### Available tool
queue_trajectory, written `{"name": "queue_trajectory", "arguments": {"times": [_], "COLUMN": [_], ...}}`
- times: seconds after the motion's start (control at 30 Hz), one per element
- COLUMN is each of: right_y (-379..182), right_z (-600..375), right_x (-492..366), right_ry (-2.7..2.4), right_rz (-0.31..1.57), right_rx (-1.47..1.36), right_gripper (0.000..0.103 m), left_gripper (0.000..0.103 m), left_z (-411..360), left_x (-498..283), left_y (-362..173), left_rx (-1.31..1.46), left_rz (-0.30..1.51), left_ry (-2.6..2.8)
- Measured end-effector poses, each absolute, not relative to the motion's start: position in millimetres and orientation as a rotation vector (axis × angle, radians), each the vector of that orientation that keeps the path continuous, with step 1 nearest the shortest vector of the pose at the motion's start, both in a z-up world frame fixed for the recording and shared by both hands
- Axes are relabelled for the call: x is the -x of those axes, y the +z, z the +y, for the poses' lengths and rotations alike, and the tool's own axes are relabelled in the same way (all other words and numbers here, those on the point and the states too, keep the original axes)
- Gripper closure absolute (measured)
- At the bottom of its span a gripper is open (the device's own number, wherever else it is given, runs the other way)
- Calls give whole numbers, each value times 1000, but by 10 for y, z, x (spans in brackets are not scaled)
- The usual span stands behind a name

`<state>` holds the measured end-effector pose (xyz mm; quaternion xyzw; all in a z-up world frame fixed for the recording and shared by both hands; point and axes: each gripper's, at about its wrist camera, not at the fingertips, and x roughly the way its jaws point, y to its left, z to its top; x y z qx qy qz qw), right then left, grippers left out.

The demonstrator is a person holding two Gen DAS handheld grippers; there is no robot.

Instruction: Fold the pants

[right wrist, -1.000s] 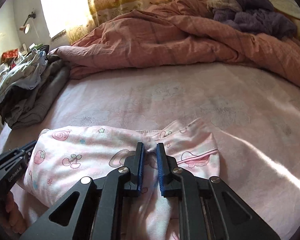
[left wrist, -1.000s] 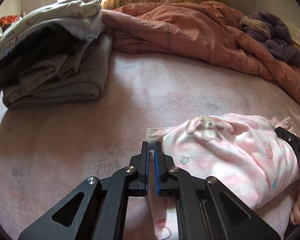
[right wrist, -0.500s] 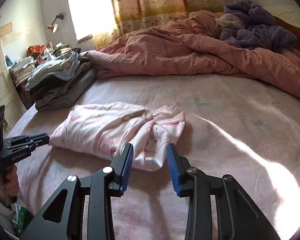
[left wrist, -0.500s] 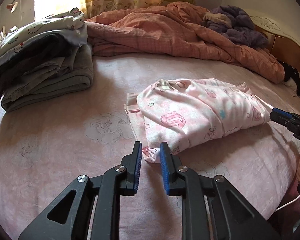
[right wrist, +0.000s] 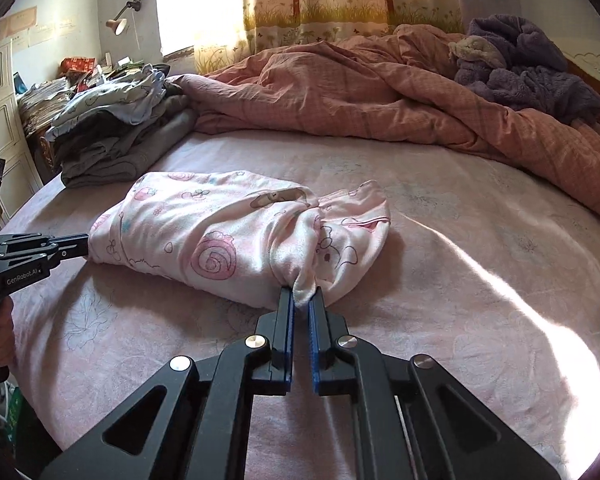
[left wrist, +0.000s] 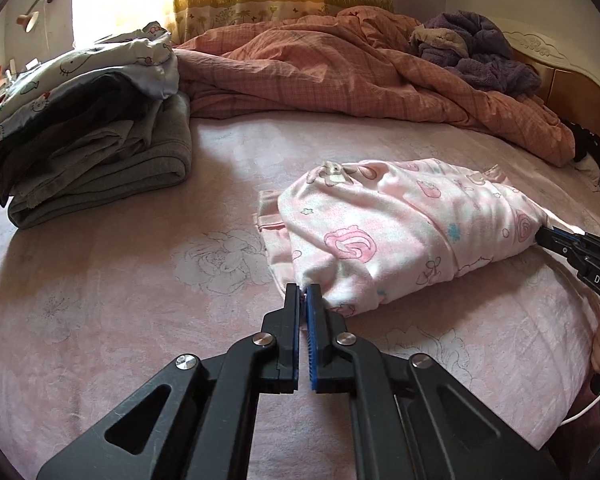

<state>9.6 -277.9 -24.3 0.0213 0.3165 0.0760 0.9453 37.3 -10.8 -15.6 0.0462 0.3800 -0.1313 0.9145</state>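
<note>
Left wrist view: the left hand-held gripper (left wrist: 303,289) pinches a near corner of the folded pink pants (left wrist: 404,232), which lie on the bed (left wrist: 120,280). Same deal on the other end, the right hand-held gripper (right wrist: 302,296) is clamped on a bunched bit of fabric. A pile of clothes (left wrist: 88,128) sits well off to the left.

Both hand-held grippers, which stood apart from the cloth half a second ago with jaws spread, are now clamping again: the left hand-held gripper (left wrist: 303,294) is pinching the near corner of the folded pink pants (left wrist: 400,236), and the right hand-held gripper (right wrist: 301,298) is nipping a bunched fold at the other end.
</note>
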Motion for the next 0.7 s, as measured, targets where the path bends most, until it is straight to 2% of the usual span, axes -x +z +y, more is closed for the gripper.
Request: {"name": "queue_trajectory", "arguments": {"times": [0.27, 0.43, 0.53, 0.7], "right_y": [-84, -286, -273, -44], "right_z": [-3060, -3120, -3266, -3406], "right_x": [-51, -109, -84, 27], "right_ry": [53, -6, -65, 9], "right_rz": [601, 663, 642, 583], "right_rx": [-108, -97, -118, -111], "right_gripper": [101, 103, 103, 103], "left_gripper": [103, 103, 103, 103], "left_z": [58, 97, 261, 92], "left_x": [-408, -374, -373, -234], "left_y": [-115, -307, -207, -46], "left_rx": [-146, -189, -100, -185], "left_rz": [768, 782, 778, 717], "left_ry": [-199, -117, -155, -220]}}
